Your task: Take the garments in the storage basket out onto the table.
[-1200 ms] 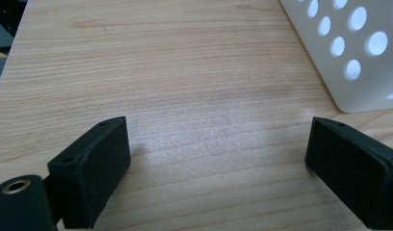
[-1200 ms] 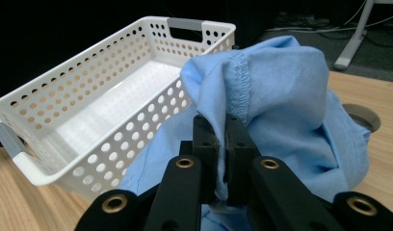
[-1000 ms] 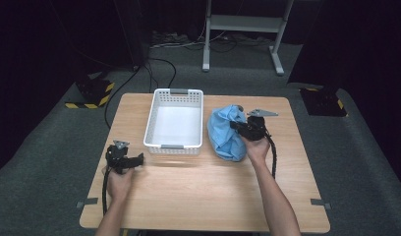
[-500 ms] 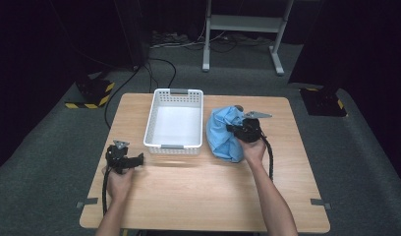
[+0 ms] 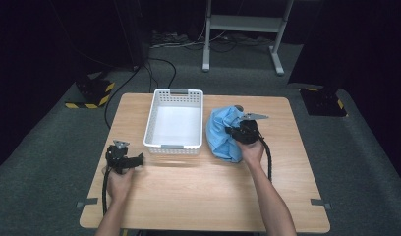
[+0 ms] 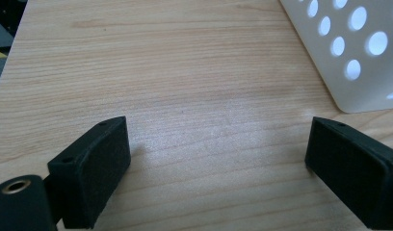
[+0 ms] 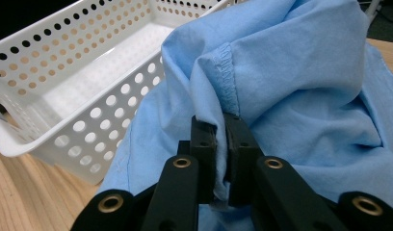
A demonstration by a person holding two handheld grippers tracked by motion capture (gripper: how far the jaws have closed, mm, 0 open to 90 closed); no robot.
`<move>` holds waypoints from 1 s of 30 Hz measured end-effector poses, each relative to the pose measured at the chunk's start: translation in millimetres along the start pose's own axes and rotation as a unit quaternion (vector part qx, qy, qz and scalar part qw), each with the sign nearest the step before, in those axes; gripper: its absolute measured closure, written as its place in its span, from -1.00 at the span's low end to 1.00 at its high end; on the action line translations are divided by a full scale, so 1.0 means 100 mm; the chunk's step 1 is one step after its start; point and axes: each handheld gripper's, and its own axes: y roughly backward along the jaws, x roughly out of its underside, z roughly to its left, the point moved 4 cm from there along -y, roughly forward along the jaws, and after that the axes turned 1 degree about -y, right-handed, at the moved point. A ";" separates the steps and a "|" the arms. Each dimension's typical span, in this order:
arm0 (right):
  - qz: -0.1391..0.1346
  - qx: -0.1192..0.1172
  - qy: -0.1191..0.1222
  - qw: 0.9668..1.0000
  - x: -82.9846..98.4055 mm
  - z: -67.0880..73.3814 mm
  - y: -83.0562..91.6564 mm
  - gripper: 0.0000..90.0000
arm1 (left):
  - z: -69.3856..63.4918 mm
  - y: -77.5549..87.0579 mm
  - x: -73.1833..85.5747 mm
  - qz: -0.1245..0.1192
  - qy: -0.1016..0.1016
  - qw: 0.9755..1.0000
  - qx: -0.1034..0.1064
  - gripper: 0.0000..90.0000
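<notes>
A crumpled light-blue cloth lies on the wooden table, just right of a white perforated basket. My right gripper reaches into the cloth from its right side. In the right gripper view it is shut on a hemmed fold of the blue cloth, lifted beside the basket. The jaws have just opened a touch, and the fold is still pinched between them. My left gripper rests near the table's left front, open, with only bare wood between its pads.
The basket's inside holds nothing, and its near corner stands just right of my left gripper's far jaw. Black cables trail from both grippers toward the table's front edge. Beyond the table are a grey carpet and a metal stand.
My right gripper and the pinched cloth have shifted slightly left toward the basket. The left gripper has stayed in place.
</notes>
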 end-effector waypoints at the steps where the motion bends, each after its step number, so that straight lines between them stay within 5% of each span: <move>1: 0.000 0.000 0.000 1.000 0.00 0.00 0.00 0.85 | 0.00 0.00 0.00 0.000 0.000 1.000 0.000 -0.81; 5: -0.001 0.008 0.000 1.000 -0.01 0.00 0.01 0.60 | 0.00 0.00 0.00 0.000 0.000 1.000 0.000 -0.81; 6: 0.001 0.015 0.003 1.000 -0.01 0.00 0.01 0.37 | 0.00 0.00 0.00 0.000 0.000 1.000 0.000 -0.81; 13: 0.006 0.037 0.021 0.999 -0.07 0.07 0.00 -0.23 | 0.00 0.00 0.00 0.000 0.000 1.000 0.000 -0.81; 30: -0.017 0.030 0.012 0.999 -0.13 0.01 0.14 -0.42 | 0.00 0.00 0.00 0.000 0.000 1.000 0.000 -0.81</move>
